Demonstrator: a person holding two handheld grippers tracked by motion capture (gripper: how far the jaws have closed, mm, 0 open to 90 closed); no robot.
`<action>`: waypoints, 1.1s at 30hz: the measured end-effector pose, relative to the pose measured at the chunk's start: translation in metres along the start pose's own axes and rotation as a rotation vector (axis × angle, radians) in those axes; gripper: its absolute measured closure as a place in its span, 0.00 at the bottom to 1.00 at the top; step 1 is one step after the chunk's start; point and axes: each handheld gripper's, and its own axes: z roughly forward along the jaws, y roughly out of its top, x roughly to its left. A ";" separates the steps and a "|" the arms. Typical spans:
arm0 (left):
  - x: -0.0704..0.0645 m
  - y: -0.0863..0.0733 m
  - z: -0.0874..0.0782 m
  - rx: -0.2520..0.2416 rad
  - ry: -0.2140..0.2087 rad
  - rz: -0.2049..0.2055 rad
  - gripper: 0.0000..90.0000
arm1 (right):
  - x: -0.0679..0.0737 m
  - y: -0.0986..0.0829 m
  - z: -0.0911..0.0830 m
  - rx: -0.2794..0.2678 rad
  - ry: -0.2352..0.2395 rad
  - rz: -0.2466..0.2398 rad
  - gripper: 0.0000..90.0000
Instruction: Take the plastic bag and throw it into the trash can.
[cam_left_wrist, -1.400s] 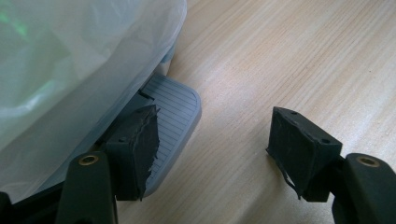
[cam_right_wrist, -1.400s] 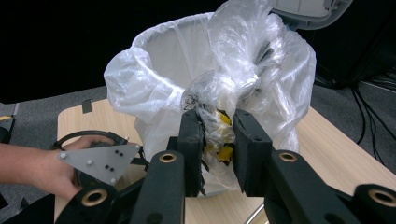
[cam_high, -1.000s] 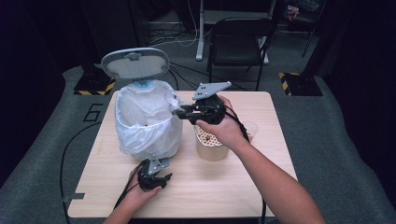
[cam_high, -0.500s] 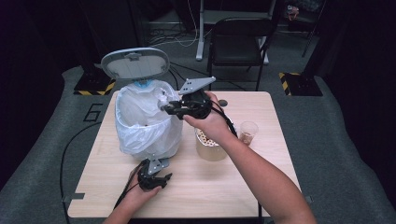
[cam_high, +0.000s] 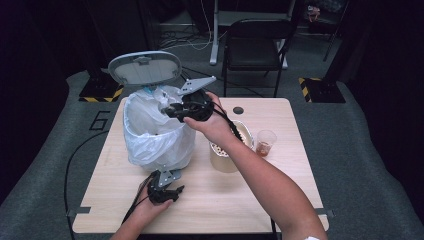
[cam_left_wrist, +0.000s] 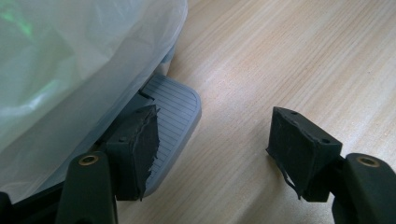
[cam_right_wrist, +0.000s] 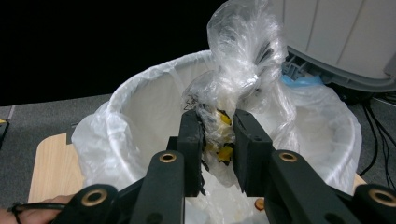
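A small pedal bin (cam_high: 156, 132) lined with a white plastic bag stands at the table's left, its grey lid (cam_high: 144, 67) raised. My right gripper (cam_high: 169, 109) hangs over the bin's mouth, shut on a crumpled clear plastic bag (cam_right_wrist: 233, 93) that holds yellow and dark scraps. The liner's rim (cam_right_wrist: 140, 84) rings the opening below it. My left gripper (cam_high: 172, 190) rests low at the bin's front, open. One of its fingers (cam_left_wrist: 140, 149) lies on the grey foot pedal (cam_left_wrist: 175, 105); the other is over bare wood.
A tan tub (cam_high: 226, 152) of pale round pieces stands right of the bin, partly behind my right forearm. A clear cup (cam_high: 265, 142) with amber liquid sits beside it. A dark chair (cam_high: 255, 45) stands beyond the table's far edge.
My right gripper has carried the clear bag leftward from above the tan tub to over the bin's mouth. The left gripper has stayed at the pedal.
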 end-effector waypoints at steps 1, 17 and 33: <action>0.000 0.000 -0.001 0.007 -0.005 0.001 0.37 | 0.000 0.002 0.002 0.000 0.002 0.001 0.83; 0.001 0.001 -0.001 0.017 -0.012 0.003 0.37 | -0.001 0.016 0.029 0.013 -0.001 -0.008 0.82; 0.001 0.001 -0.001 0.015 -0.012 0.001 0.37 | 0.005 0.019 0.047 0.026 -0.008 -0.014 0.48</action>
